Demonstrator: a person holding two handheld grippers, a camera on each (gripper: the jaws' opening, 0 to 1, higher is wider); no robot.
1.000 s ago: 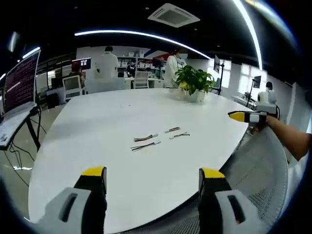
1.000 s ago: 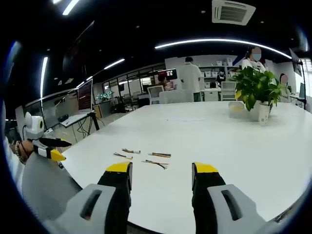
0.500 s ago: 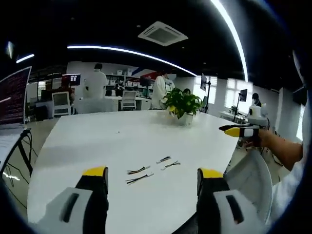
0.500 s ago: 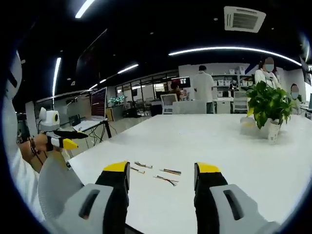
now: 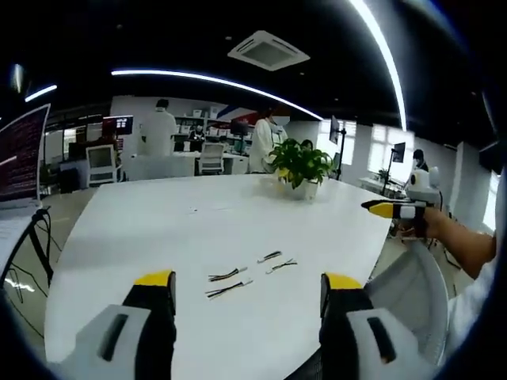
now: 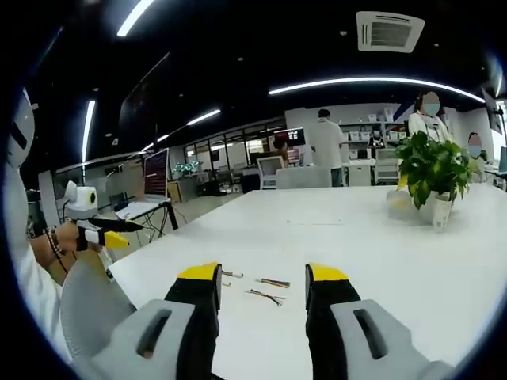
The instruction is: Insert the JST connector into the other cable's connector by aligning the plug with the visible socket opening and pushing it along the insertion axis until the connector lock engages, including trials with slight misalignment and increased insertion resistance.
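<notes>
Right tongs [image 6: 261,277] narrower than before, left tongs [image 5: 244,281] apart, cables [image 5: 245,277] untouched.

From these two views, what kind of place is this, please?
Probably an open-plan office or lab: a large white table holding short cables and a potted plant, desks with monitors behind, and people in white coats standing under ceiling light strips.

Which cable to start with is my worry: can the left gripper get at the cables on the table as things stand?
Probably yes: the left gripper is open and empty, and bare table lies between it and the cables.
</notes>
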